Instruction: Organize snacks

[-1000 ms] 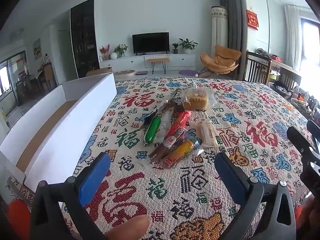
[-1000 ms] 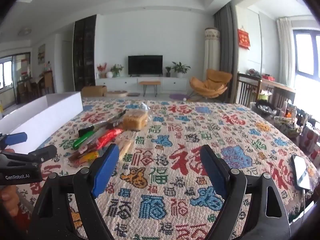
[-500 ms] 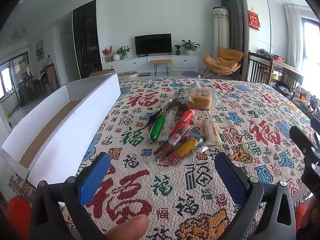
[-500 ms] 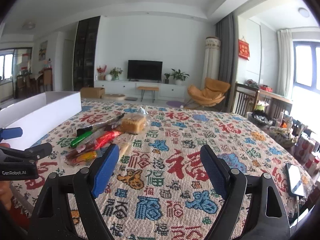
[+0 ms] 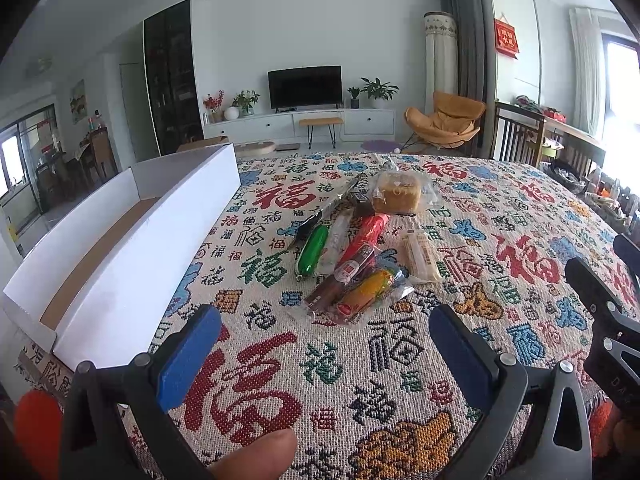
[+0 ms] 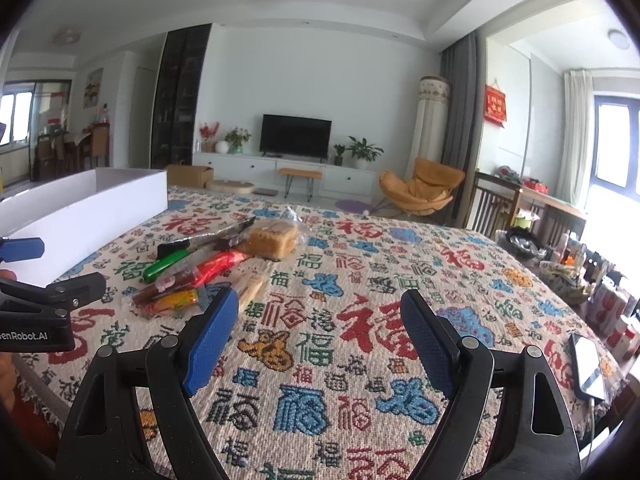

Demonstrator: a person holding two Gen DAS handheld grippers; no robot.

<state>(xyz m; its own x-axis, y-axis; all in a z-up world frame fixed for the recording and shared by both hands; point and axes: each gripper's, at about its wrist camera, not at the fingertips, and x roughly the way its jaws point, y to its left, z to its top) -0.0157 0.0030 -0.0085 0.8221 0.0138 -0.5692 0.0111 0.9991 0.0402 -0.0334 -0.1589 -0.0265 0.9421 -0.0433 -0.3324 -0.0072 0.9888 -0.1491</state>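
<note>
I've pulled both tools, left tool [image 5: 324, 354] and right tool [image 6: 316, 340], back and up, jaws apart, empty, snacks [image 5: 360, 248] mid-frame untouched.

Counter [image 5: 520, 208] carries a long open box [image 5: 120, 248] along its left edge, running front to back. Snack pile [image 5: 360, 248] sits mid-counter, right of the box, apart from it. Within the pile: bread bag [image 5: 396, 196] at the back; stick packets [image 5: 352, 264] side by side in front of it, pointing toward the near edge; wafer pack [image 5: 420, 256] on the pile's right. Left gripper [image 5: 324, 352] in front of the pile, over the near counter; right gripper [image 6: 316, 340] to its right, pile ahead-left of it. Phone [image 6: 588, 364] lies at the counter's right edge. TV [image 5: 305, 86] on far wall behind the counter, armchair [image 5: 444, 120] to its right.
</note>
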